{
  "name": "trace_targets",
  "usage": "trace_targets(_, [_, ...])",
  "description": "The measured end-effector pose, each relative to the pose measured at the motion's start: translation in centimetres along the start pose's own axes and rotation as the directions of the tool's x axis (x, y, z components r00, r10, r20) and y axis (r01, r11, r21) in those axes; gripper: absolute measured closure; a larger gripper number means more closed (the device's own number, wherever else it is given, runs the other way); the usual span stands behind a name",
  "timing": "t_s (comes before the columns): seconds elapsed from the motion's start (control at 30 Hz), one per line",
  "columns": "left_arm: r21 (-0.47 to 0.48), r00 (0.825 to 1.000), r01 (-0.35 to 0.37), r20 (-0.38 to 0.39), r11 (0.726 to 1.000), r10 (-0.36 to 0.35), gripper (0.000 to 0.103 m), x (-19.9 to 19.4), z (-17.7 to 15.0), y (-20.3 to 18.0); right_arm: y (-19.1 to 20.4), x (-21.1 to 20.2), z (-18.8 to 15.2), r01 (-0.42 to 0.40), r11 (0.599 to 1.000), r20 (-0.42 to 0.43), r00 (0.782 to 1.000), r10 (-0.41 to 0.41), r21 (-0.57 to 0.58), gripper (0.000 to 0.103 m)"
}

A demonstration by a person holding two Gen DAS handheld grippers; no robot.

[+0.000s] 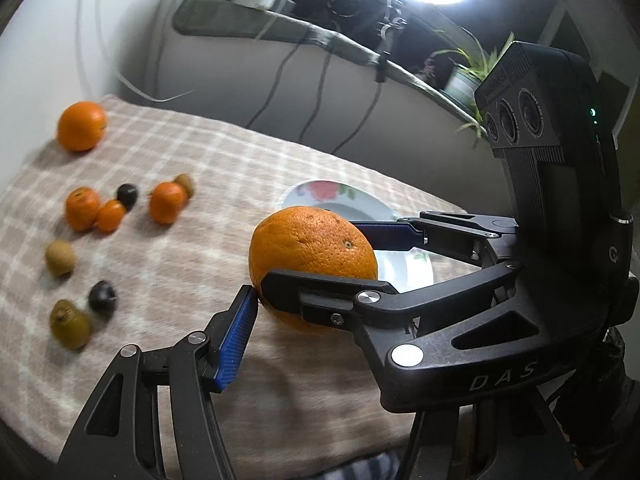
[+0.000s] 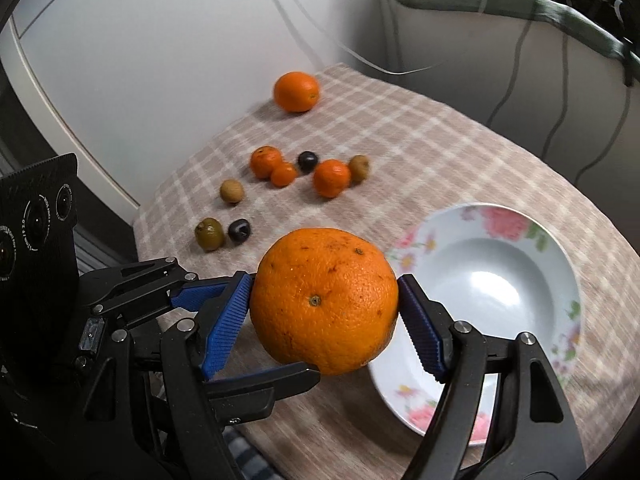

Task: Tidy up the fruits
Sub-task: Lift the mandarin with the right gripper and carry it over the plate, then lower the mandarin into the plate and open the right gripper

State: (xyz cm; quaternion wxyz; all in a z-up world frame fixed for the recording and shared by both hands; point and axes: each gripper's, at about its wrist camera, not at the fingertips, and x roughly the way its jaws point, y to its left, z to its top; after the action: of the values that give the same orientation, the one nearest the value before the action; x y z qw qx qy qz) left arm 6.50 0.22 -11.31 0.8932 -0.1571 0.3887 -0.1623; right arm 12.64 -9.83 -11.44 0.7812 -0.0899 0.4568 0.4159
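Large orange [image 2: 324,300] pinched by right tongs [image 2: 326,320] and left tongs [image 2: 256,336] together, raised beside floral plate [image 2: 500,216].

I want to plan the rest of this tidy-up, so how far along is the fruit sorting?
Done: nothing yet, the plate is empty. In hand: the big orange is clamped in the right tongs, and the left tongs grip it too. Left: nine fruits on the cloth: another orange, three small oranges, two dark fruits and three brownish-green ones.
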Motion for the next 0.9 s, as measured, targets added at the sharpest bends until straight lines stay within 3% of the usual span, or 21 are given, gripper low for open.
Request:
trace_targets(0.33, [0.067, 0.998, 0.050, -0.045, 0.996, -0.047, 0.044, 2.5, 0.3, -3.6, -4.3, -2.3, -2.2, 0.039, 0.995, 0.018, 0.999, -0.041, 0.093, 0.026])
trace_targets(0.9, [0.108, 0.996, 0.041, -0.081, 0.993, -0.033, 0.046, 3.8, -0.2, -5.3, -6.8, -2.4, -4.4, 0.032, 0.987, 0.002, 0.999, -0.033, 0.160, 0.026])
